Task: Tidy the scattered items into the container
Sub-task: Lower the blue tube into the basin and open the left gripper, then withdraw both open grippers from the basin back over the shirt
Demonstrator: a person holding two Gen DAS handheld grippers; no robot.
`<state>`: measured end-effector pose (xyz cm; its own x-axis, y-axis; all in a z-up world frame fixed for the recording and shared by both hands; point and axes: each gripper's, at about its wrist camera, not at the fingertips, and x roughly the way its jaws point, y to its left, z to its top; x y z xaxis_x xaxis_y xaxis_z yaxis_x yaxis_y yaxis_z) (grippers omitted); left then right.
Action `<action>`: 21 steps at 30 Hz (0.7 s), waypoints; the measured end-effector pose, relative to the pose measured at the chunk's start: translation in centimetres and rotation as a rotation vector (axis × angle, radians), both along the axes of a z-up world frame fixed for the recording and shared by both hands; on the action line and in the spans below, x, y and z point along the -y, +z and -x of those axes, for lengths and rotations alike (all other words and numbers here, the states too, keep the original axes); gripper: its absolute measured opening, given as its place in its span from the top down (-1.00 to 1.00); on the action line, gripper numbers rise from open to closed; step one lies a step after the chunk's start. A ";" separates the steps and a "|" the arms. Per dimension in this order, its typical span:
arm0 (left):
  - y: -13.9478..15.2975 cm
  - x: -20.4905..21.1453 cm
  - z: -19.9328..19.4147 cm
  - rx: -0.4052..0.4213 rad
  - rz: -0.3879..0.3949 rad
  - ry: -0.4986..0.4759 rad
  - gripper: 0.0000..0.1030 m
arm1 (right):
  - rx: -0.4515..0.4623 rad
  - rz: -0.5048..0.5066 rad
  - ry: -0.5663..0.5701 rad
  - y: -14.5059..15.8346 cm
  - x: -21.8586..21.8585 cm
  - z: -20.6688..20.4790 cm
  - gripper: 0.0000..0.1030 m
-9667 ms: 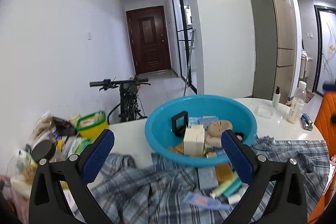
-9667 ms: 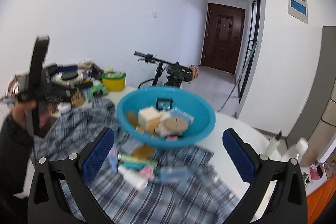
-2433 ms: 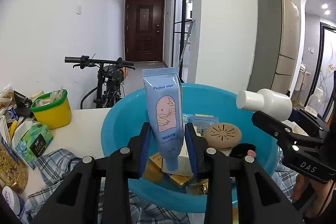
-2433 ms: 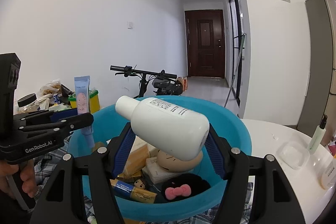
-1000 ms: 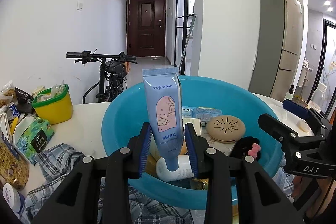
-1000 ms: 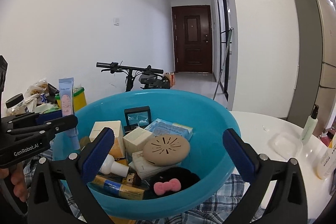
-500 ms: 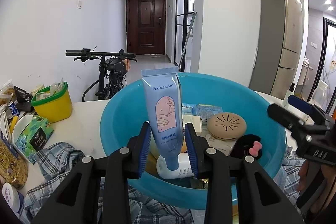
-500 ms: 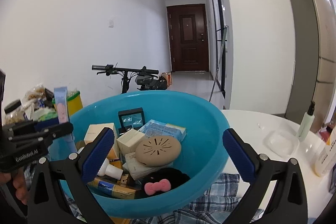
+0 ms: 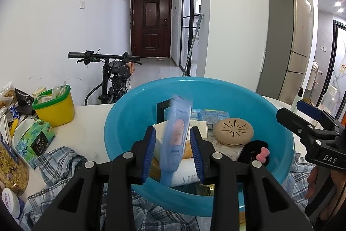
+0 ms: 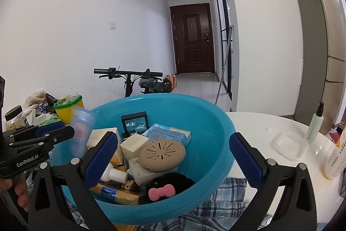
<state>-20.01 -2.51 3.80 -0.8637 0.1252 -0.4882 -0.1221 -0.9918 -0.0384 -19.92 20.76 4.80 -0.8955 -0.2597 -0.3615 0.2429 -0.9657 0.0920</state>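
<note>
A: Which step is judged to be in hand?

B: The release of the blue tube (image 9: 176, 140) into the blue basin (image 9: 279, 120). The tube is seen blurred and tilted between the pads of the left gripper (image 9: 174, 152), over the near part of the basin. The jaws are parted a little wider than the tube, so it is probably no longer clamped, though contact with a pad cannot be excluded.

A: And the right gripper (image 10: 173, 155)?

B: Its jaws are held wide apart and nothing is carried between them. It is pointed at the basin from the near side.

A: What is called for next?

B: The left jaws should be opened fully and drawn back, so that the tube can fall among the white bottle (image 10: 114, 174), the tan round case (image 10: 162, 154) and the boxes. Then other loose items on the checked cloth (image 9: 60, 163) should be looked for.

A: What is hard to make out?

B: The print on the tube is lost in blur. The near part of the cloth is covered by the gripper bodies, so what is left there cannot be told.
</note>
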 end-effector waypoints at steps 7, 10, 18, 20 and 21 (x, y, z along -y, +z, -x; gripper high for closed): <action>-0.1 -0.2 0.0 0.008 0.000 -0.013 0.33 | -0.001 0.007 0.002 0.1 0.0 -0.1 -0.99; -0.3 -0.6 0.1 0.019 0.021 -0.004 -0.64 | 0.000 0.004 0.004 0.1 0.1 -0.2 -0.99; -0.2 -1.1 -0.3 -0.011 0.053 0.023 -1.00 | 0.000 0.006 0.006 0.2 0.2 -0.1 -0.99; -0.5 -1.0 -0.1 -0.001 0.058 0.039 -1.00 | 0.000 0.005 0.006 0.2 0.3 -0.1 -1.00; -0.5 -0.9 0.0 0.004 0.056 0.042 -1.00 | 0.000 0.006 0.007 0.2 0.3 -0.1 -0.99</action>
